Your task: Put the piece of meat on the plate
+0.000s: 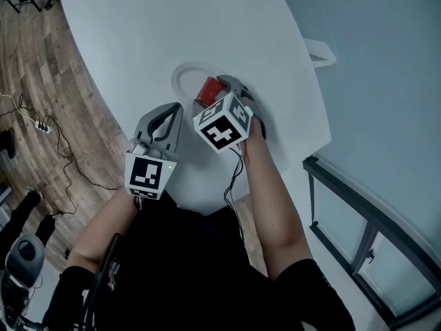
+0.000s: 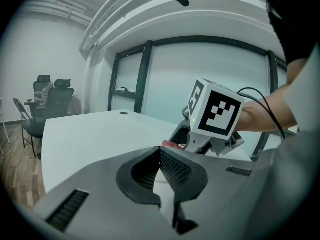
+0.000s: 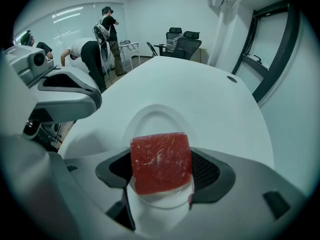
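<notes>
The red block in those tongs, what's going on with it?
A person holds tongs in each hand. The right tongs are shut on the piece of meat, holding it over the white plate on the table, not yet let go. The left tongs are shut on nothing, alongside.

No readable words, numbers or brand names anywhere. Only black-and-white square marker patterns, on the left cube [image 1: 146,176] and the right cube [image 1: 222,123] over the near edge of the table [image 1: 138,33]. No letters or digits in either.
</notes>
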